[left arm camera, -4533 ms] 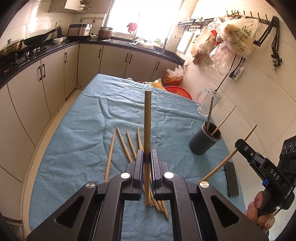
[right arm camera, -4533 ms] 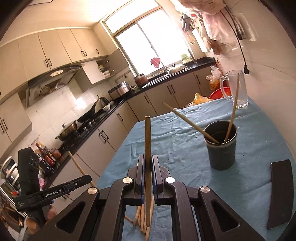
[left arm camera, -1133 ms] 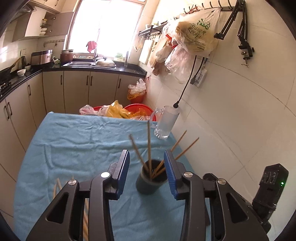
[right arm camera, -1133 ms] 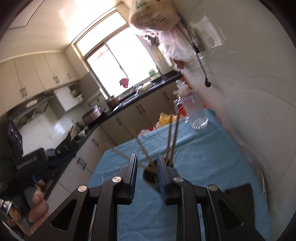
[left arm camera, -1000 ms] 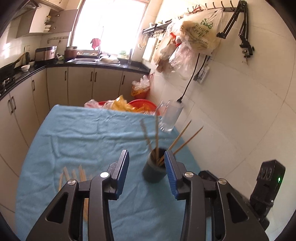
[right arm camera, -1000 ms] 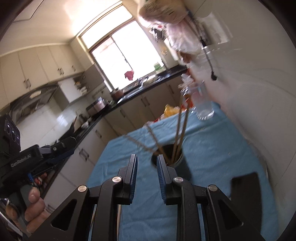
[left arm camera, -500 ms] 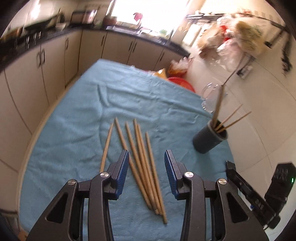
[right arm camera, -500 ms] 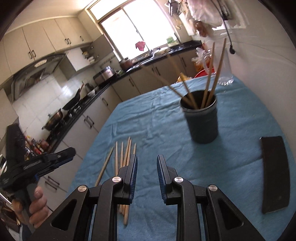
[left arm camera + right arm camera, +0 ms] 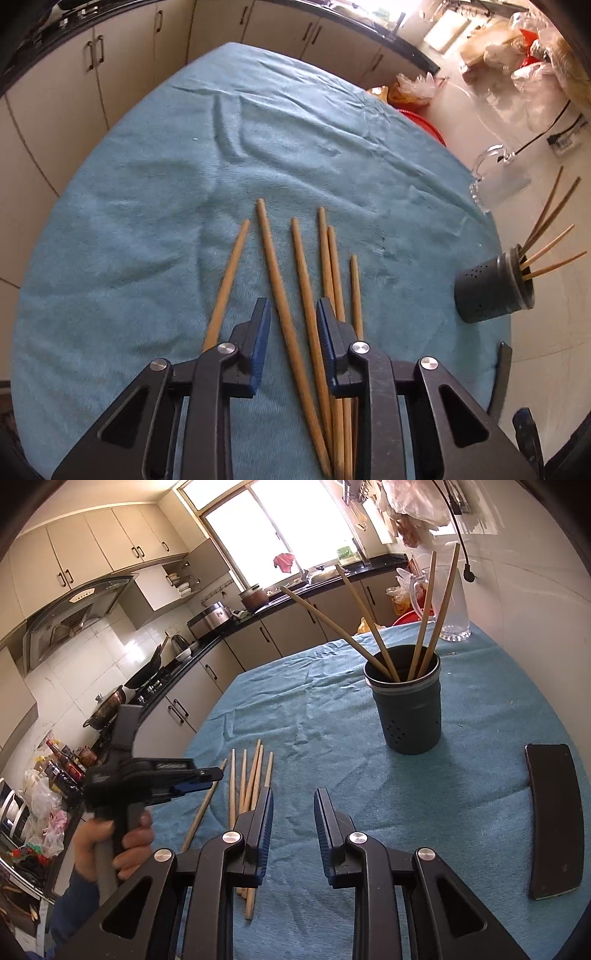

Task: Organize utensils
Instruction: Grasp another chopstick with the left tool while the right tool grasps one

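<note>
Holding four chopsticks [image 9: 424,613], dark holder [image 9: 408,716] upright; both grippers part-open, left [image 9: 291,314] closing, empty

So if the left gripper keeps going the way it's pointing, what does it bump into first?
Probably the chopsticks lying on the blue cloth. The left gripper points down at them with two chopsticks showing between its open jaws, which have just been closing. How far above them it hovers is hard to tell.

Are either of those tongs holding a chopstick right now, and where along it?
No. The left tongs straddle two chopsticks on the cloth without pinching; the right tongs are empty.
</note>
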`<action>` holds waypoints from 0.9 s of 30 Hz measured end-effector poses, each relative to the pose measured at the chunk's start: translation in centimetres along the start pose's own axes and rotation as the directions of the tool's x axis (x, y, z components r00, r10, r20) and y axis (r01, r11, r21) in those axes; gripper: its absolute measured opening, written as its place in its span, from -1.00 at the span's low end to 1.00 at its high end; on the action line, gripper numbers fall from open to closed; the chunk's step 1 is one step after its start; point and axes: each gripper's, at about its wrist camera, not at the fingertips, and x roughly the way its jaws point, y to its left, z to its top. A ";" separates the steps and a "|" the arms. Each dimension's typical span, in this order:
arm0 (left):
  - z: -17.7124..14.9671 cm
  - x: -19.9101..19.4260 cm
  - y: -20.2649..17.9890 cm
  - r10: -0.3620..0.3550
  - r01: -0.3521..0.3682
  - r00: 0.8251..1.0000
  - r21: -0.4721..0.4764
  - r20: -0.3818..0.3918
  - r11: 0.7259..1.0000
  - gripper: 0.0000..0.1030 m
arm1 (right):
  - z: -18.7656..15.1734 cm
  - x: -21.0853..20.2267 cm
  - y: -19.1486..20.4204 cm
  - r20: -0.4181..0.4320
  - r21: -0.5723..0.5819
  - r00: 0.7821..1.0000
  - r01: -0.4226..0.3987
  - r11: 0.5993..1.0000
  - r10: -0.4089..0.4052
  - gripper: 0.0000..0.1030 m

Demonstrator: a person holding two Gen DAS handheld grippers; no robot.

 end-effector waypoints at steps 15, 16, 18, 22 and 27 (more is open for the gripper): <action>1.7 3.4 -1.2 0.135 -0.134 0.991 0.039 -0.007 0.990 -0.73 | -0.1 0.6 -0.5 -0.016 0.013 1.000 -0.002 1.000 0.003 -0.52; 1.7 3.4 -1.3 0.141 -0.141 0.990 0.040 -0.004 0.989 -0.77 | 0.0 0.7 -0.5 -0.018 0.012 1.000 -0.001 1.000 0.001 -0.52; 1.6 3.4 -1.5 0.168 -0.168 0.986 0.049 0.006 0.984 -0.86 | 0.0 0.9 -0.4 -0.022 0.012 1.000 -0.003 1.000 0.003 -0.52; 0.9 2.6 -0.6 0.109 -0.109 0.994 0.030 0.004 0.994 -0.88 | 0.1 1.1 0.1 -0.032 -0.006 0.999 0.001 1.000 -0.002 -0.52; -0.6 -2.0 0.5 0.036 -0.038 0.996 0.024 0.085 0.999 -0.88 | 0.9 2.3 1.7 -0.067 -0.054 0.998 -0.002 0.999 -0.001 -0.47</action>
